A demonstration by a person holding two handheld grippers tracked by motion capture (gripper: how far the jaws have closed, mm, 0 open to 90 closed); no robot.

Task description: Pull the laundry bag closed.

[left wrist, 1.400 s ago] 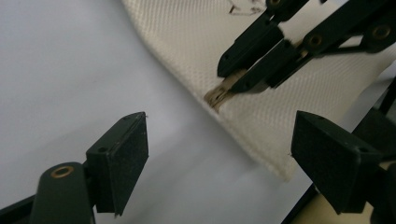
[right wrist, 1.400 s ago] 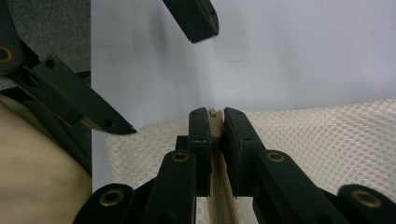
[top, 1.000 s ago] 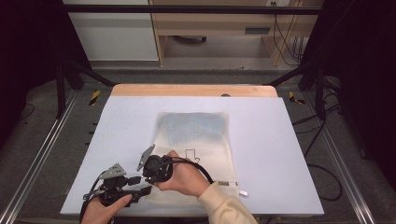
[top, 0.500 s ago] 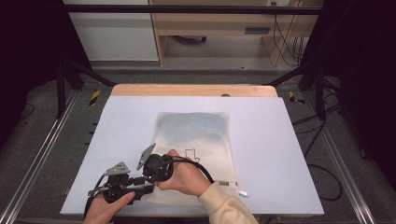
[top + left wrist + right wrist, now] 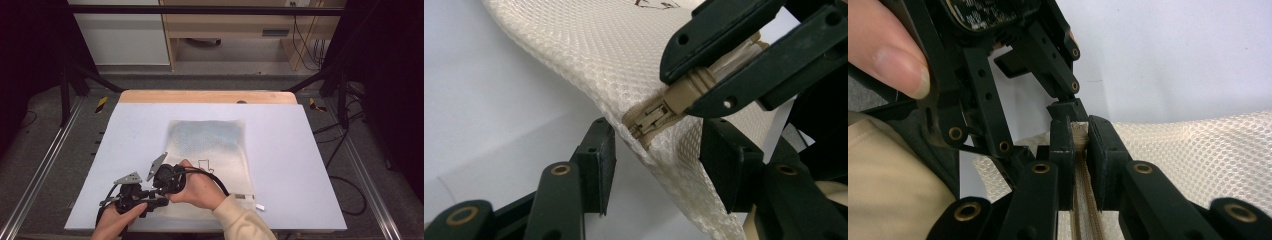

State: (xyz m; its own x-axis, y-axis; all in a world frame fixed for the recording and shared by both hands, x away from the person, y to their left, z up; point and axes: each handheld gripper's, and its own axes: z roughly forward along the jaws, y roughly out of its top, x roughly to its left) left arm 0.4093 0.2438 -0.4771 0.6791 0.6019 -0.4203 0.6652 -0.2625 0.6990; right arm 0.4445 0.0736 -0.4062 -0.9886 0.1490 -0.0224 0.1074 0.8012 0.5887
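A white mesh bag [image 5: 210, 145] lies flat on the pale mat [image 5: 300, 165]. Its beige zipper slider [image 5: 651, 117] sits at the bag's near left corner. My right gripper [image 5: 1080, 145] is shut on the zipper's end at the bag's edge [image 5: 1079, 131]. In the high view the right gripper [image 5: 167, 177] is at that corner. My left gripper [image 5: 659, 167] faces it with jaws apart on either side of the corner, just below the slider. They have just been closing, and the pads do not touch the slider. From above, the left gripper [image 5: 135, 197] is close beside the right one.
The table's wooden far edge [image 5: 205, 96] runs along the back. A small white tag [image 5: 260, 206] lies by the bag's near right corner. Black frame legs [image 5: 65, 85] and floor cables [image 5: 345, 185] stand off the table's sides.
The left gripper has edged slightly right, closer to the right gripper at the bag's corner. The right hand and the bag have stayed put.
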